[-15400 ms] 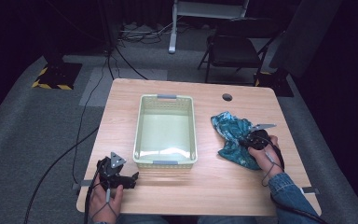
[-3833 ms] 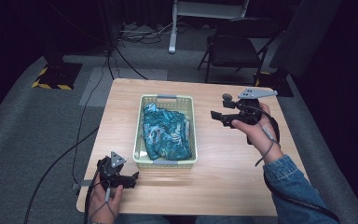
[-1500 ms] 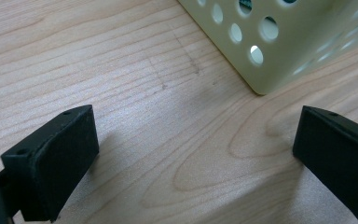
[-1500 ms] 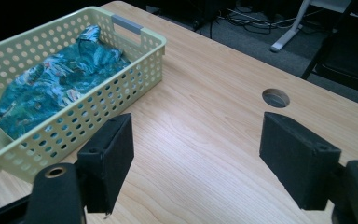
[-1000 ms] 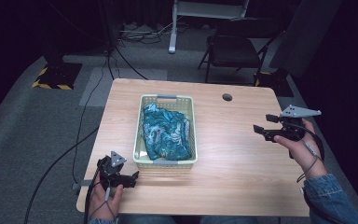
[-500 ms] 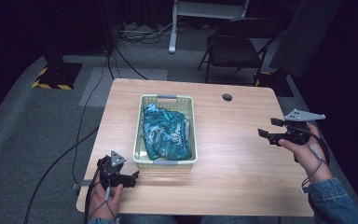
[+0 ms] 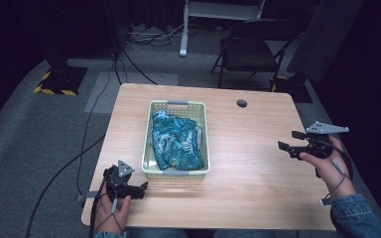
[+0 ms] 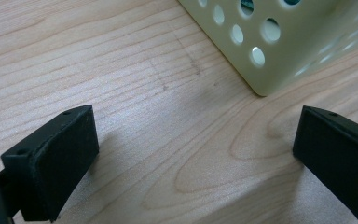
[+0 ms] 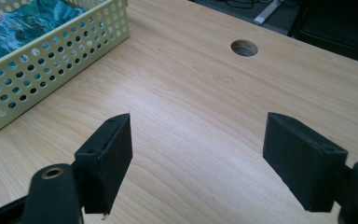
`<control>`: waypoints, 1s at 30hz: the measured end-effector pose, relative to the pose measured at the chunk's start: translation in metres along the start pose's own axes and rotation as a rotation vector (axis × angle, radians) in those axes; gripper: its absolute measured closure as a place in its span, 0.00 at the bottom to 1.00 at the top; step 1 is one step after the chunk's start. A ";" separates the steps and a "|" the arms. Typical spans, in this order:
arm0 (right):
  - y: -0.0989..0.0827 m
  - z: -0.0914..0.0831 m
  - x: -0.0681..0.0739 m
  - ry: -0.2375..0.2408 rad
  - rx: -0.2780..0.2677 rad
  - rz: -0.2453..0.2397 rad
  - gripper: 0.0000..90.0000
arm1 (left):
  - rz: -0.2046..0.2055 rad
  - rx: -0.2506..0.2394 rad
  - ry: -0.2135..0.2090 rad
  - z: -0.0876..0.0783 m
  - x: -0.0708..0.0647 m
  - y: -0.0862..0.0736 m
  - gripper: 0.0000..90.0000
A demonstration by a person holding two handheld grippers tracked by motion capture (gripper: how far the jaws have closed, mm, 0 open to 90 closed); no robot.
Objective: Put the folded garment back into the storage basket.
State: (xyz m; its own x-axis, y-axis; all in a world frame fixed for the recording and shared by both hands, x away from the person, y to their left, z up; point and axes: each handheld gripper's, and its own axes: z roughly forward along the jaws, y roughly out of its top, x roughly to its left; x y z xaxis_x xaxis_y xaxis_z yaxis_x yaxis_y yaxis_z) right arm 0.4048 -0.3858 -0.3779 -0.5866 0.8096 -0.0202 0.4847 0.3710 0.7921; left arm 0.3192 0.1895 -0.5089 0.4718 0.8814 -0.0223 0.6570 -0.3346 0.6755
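Observation:
A crumpled teal patterned cloth lies inside the pale green perforated basket at the table's middle. The same cloth and basket show at the upper left of the right gripper view. My right gripper hovers over the table's right edge, jaws open, pointing left toward the basket with nothing between them. My left gripper rests at the front left corner of the table, open and empty, just short of the basket's near corner.
A round cable hole sits in the wooden table at the back right. A folding chair and floor cables lie beyond the table. Bare wood stretches between the basket and my right gripper.
My right hand has drifted slightly toward the person and lower at the table's right edge. The left gripper, basket and cloth have not moved.

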 end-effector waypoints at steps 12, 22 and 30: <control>-0.019 0.001 -0.007 -0.010 0.019 0.037 0.27 | 0.001 0.000 0.000 0.000 0.000 0.000 0.00; -0.034 0.004 -0.012 -0.016 0.032 0.067 0.27 | 0.000 0.000 0.000 0.000 0.000 0.000 0.00; -0.047 0.006 -0.014 -0.020 0.043 0.083 0.27 | 0.000 0.000 0.000 0.000 0.000 0.000 0.00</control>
State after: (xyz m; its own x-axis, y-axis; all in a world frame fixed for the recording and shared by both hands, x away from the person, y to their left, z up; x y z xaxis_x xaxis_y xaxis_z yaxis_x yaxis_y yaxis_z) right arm 0.3939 -0.4115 -0.4184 -0.5303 0.8472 0.0317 0.5586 0.3211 0.7648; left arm 0.3192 0.1894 -0.5089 0.4717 0.8815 -0.0223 0.6570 -0.3345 0.6756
